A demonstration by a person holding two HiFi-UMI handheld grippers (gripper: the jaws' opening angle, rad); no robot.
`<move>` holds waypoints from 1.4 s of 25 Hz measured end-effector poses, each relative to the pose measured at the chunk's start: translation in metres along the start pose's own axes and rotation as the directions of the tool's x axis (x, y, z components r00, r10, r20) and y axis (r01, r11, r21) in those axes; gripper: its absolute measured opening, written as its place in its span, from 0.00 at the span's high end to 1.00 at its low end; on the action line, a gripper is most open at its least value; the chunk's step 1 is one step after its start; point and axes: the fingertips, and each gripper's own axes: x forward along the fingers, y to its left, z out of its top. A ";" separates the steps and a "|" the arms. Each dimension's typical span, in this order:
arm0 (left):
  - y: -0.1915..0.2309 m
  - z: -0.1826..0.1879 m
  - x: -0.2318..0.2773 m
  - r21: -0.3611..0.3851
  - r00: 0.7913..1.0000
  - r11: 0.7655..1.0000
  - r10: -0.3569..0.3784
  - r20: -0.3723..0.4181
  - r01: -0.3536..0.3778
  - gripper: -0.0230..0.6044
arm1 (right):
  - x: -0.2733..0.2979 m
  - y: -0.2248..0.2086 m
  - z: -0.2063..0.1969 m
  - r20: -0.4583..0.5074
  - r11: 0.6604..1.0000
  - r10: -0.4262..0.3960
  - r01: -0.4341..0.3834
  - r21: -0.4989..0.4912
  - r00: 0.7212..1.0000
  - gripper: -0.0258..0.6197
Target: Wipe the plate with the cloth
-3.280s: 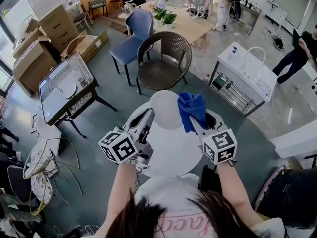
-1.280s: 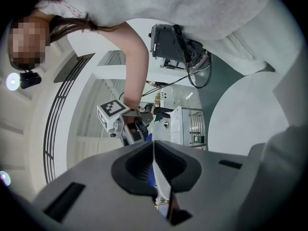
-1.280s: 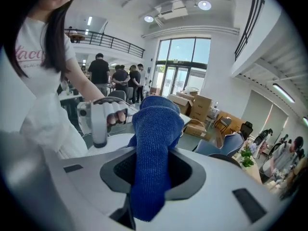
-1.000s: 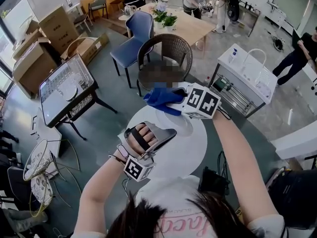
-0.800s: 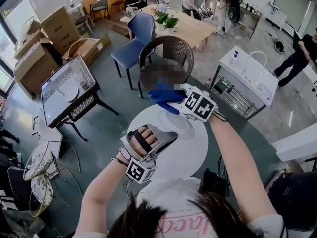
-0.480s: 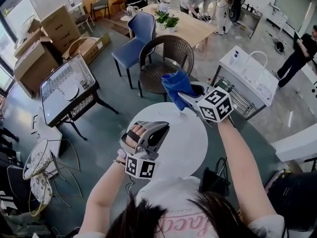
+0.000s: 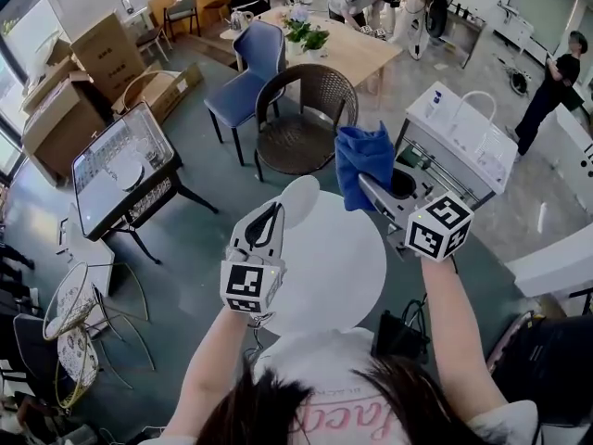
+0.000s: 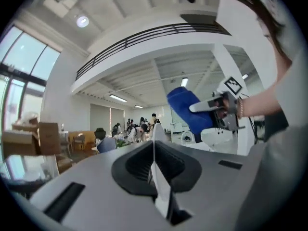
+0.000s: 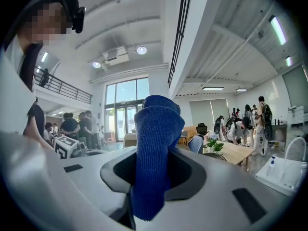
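Blue cloth [image 7: 363, 156] is clamped in my right gripper [image 7: 368, 184]. Jaws are closed on the fold and the wad sticks out past the tips. Left gripper [image 7: 274, 215] is pinched tight on the rim of the white plate [image 7: 301, 197]. The plate hangs in the air over the far edge of the round worktop [image 7: 338, 272], at 12 o'clock from the left tips. The cloth sits at 2 o'clock from the plate, near but not touching.

Step in hand, as I read it: get the cloth onto the plate face.
- Turn the plate face toward the cloth.
- Contact with the loose wad, not the gripper tips.
- Sweep centre to rim with light pressure. The rim pinch is thin, so a hard push could lever the plate out.

Writing: none visible on plate or cloth. Marker cubes [image 7: 246, 286] carry black-and-white square patterns only. Pink script on my shirt [image 7: 324, 406] is cut off, so I can't read it.
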 end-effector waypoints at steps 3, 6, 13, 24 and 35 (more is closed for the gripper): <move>0.015 0.001 0.000 -0.185 1.000 0.983 0.016 0.014 -0.013 0.94 | -0.013 0.008 -0.003 0.004 1.000 -0.020 0.020 0.011 1.000 0.76; 0.026 0.003 0.000 -0.304 0.999 0.953 0.024 0.028 -0.014 0.94 | -0.022 0.017 -0.013 -0.016 0.998 -0.055 0.054 -0.011 0.998 0.76; 0.043 0.005 0.002 -0.448 0.998 0.893 0.060 0.024 -0.043 0.94 | -0.027 0.029 -0.033 -0.046 0.990 -0.143 0.143 -0.004 0.989 0.76; 0.026 0.017 0.002 -0.481 0.997 0.876 0.054 0.046 -0.026 0.94 | -0.024 0.032 -0.048 -0.089 0.982 -0.181 0.184 0.032 0.980 0.76; 0.014 0.028 -0.004 -0.476 0.996 0.879 0.049 0.074 -0.008 0.94 | -0.030 0.033 -0.049 -0.088 0.977 -0.206 0.210 0.034 0.975 0.76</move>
